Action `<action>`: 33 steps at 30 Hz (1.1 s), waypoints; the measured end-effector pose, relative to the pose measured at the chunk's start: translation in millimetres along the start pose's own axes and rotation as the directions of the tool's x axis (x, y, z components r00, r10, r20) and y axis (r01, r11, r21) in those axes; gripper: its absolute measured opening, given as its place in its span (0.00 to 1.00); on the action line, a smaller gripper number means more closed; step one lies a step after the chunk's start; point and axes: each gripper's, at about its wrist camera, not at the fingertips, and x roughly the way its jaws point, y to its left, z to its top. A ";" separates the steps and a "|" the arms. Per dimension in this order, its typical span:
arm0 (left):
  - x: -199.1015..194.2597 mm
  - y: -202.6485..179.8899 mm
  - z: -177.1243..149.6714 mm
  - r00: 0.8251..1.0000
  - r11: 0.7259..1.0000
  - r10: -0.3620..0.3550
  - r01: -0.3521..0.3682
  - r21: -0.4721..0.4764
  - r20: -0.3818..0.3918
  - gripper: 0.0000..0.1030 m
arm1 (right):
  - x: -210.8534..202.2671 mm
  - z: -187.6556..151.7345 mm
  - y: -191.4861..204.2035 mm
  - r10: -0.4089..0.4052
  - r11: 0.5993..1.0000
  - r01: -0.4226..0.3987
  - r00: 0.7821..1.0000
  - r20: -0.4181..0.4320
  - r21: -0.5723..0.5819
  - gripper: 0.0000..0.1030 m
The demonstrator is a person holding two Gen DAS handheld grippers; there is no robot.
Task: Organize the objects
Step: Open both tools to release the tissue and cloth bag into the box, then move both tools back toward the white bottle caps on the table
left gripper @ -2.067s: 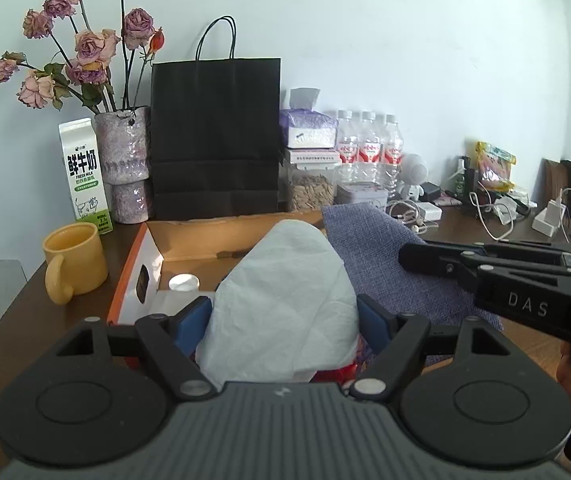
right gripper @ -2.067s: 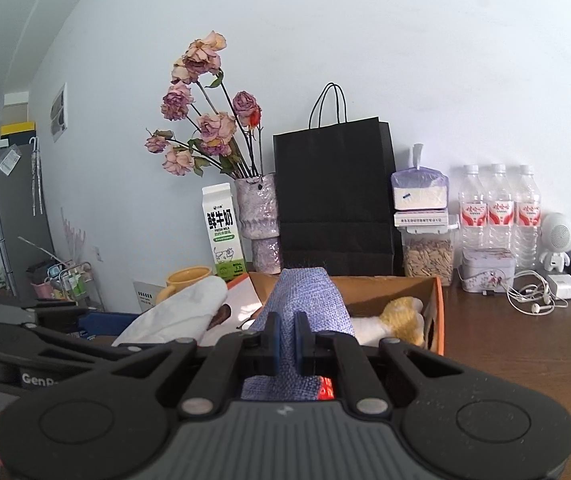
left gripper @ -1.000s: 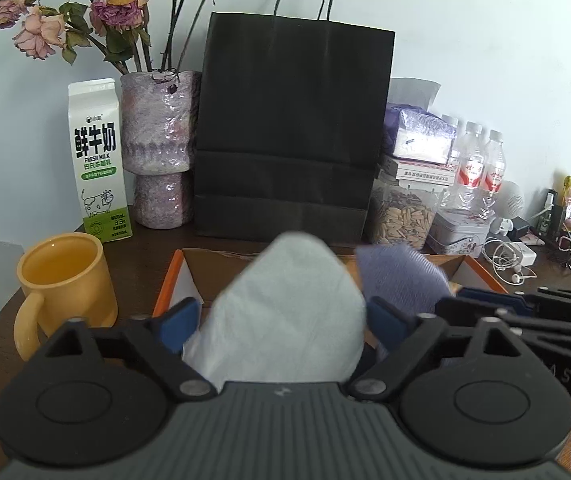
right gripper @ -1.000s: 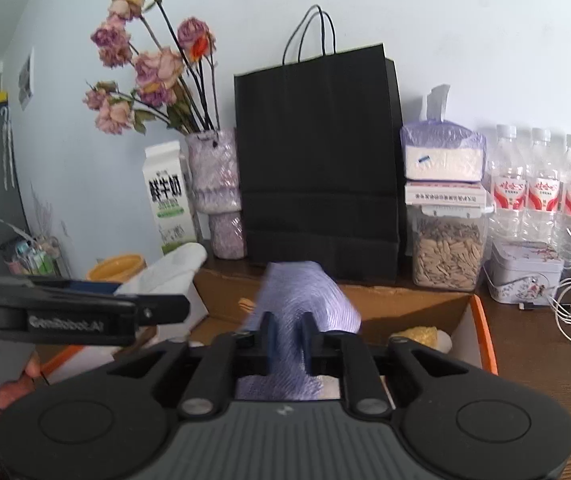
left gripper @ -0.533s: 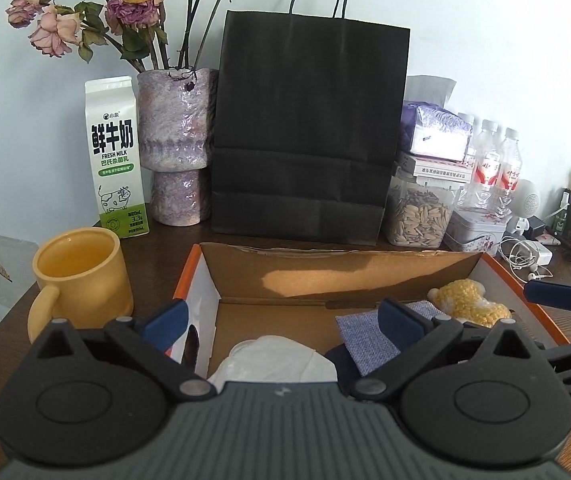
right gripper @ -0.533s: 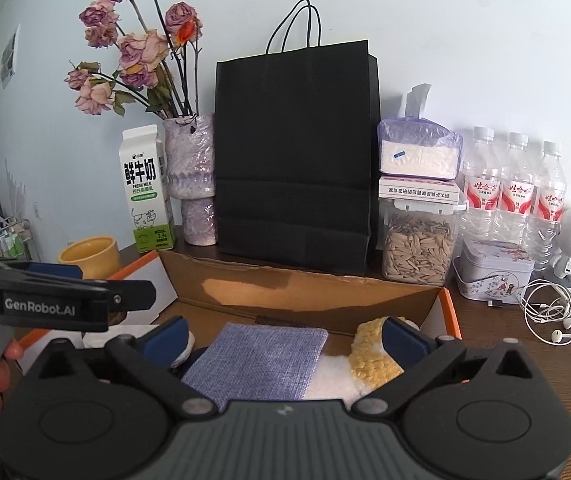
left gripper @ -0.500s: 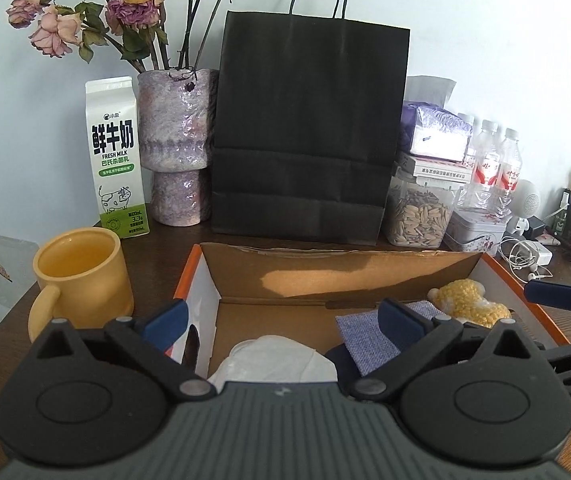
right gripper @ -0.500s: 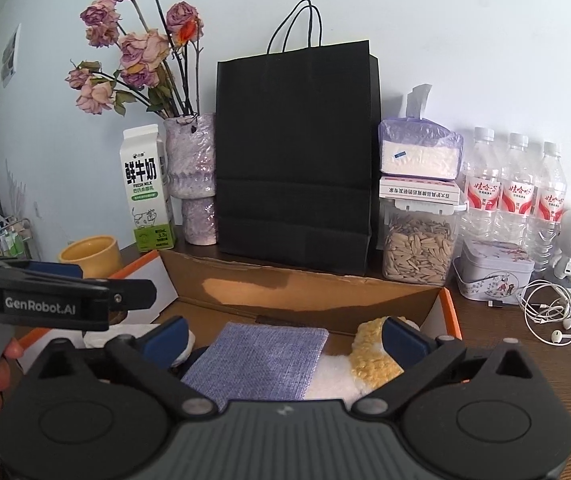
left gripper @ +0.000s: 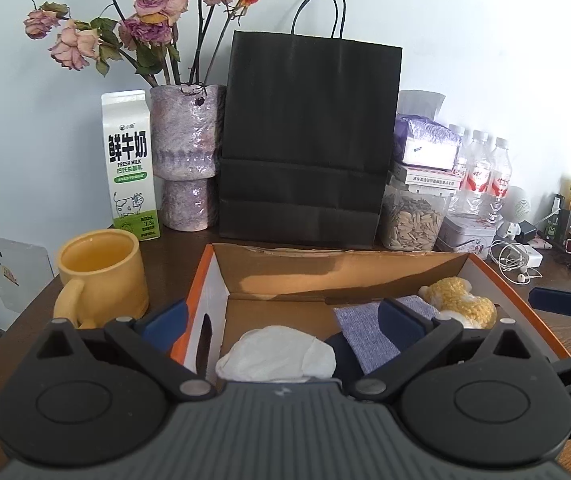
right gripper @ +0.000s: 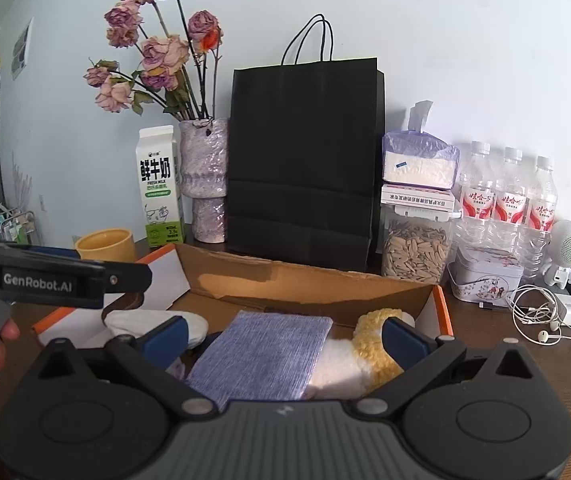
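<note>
With the left gripper (left gripper: 281,322) and right gripper (right gripper: 281,338) both spread wide and empty, the white cloth (left gripper: 277,354) and blue-grey cloth (right gripper: 263,354) lie loose in the cardboard box (right gripper: 305,282), seemingly just below the pads, so a low withdrawal could snag one.

Black paper bag (left gripper: 309,136) between vase (left gripper: 187,152) (wilted roses) and seed jar (left gripper: 411,220).

A home: wooden table (left gripper: 173,248) crowded with dried roses (left gripper: 153,4), milk carton (left gripper: 129,164), water bottles (right gripper: 509,204)
</note>
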 end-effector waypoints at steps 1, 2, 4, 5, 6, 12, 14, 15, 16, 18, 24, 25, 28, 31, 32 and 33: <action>-3.6 0.9 -1.7 1.000 1.000 0.000 0.000 -0.003 -0.001 1.00 | -3.2 -1.6 0.8 0.001 1.000 -0.001 1.000 0.000 0.002 1.00; -7.2 1.8 -3.6 1.000 1.000 -0.002 0.002 -0.004 0.000 1.00 | -6.4 -3.2 1.7 0.001 1.000 -0.001 1.000 -0.002 0.004 1.00; -14.3 3.2 -7.5 1.000 1.000 -0.009 0.009 -0.003 0.001 1.00 | -13.2 -7.1 2.7 -0.002 1.000 0.002 1.000 0.002 0.014 1.00; -17.7 3.6 -9.6 1.000 1.000 -0.013 0.013 -0.003 0.000 1.00 | -16.8 -9.4 2.9 -0.001 1.000 0.001 1.000 0.002 0.019 1.00; -21.3 4.2 -11.9 1.000 1.000 -0.016 0.016 -0.004 0.000 1.00 | -19.8 -11.3 3.0 0.000 1.000 0.000 1.000 0.000 0.025 1.00; -38.7 9.0 -24.6 1.000 1.000 -0.026 0.026 0.004 0.002 1.00 | -40.5 -26.5 2.8 -0.003 0.999 0.003 1.000 -0.009 0.040 1.00; -42.2 11.8 -29.7 1.000 1.000 -0.030 0.030 0.006 0.001 1.00 | -48.6 -31.5 3.6 -0.008 0.999 0.008 1.000 -0.011 0.038 1.00; -43.3 13.0 -32.5 1.000 1.000 -0.029 0.029 0.006 -0.005 1.00 | -52.7 -34.6 4.0 -0.012 0.999 0.013 1.000 -0.013 0.038 1.00; -44.5 14.1 -35.2 1.000 1.000 -0.026 0.026 0.007 -0.011 1.00 | -56.3 -37.7 4.3 -0.018 0.999 0.018 1.000 -0.018 0.038 1.00; -48.4 16.3 -41.1 0.999 1.000 -0.023 0.024 0.009 -0.023 1.00 | -62.5 -44.8 4.9 -0.027 0.999 0.028 0.999 -0.036 0.035 1.00; -60.9 25.2 -58.8 0.999 0.999 -0.005 0.006 0.031 -0.050 1.00 | -77.8 -66.0 6.8 -0.035 0.999 0.038 0.994 -0.102 0.023 1.00; -63.4 27.6 -61.4 0.998 1.000 -0.001 0.003 0.030 -0.055 1.00 | -80.0 -69.3 6.5 -0.037 0.999 0.040 0.993 -0.111 0.024 1.00; -71.2 35.5 -68.7 0.998 1.000 0.015 -0.014 0.022 -0.067 1.00 | -86.5 -79.8 4.3 -0.043 0.998 0.048 0.989 -0.142 0.030 1.00; -79.0 43.4 -75.4 0.997 0.999 0.030 -0.029 0.012 -0.076 1.00 | -91.5 -88.6 1.2 -0.055 0.997 0.063 0.983 -0.173 0.040 1.00; -80.0 46.1 -77.6 0.996 0.999 0.040 -0.039 0.008 -0.081 1.00 | -92.6 -91.8 -1.0 -0.057 0.997 0.066 0.982 -0.183 0.045 1.00; -80.8 48.2 -79.7 0.995 0.999 0.047 -0.047 0.003 -0.088 1.00 | -93.8 -93.9 -2.1 -0.059 0.996 0.069 0.980 -0.189 0.050 1.00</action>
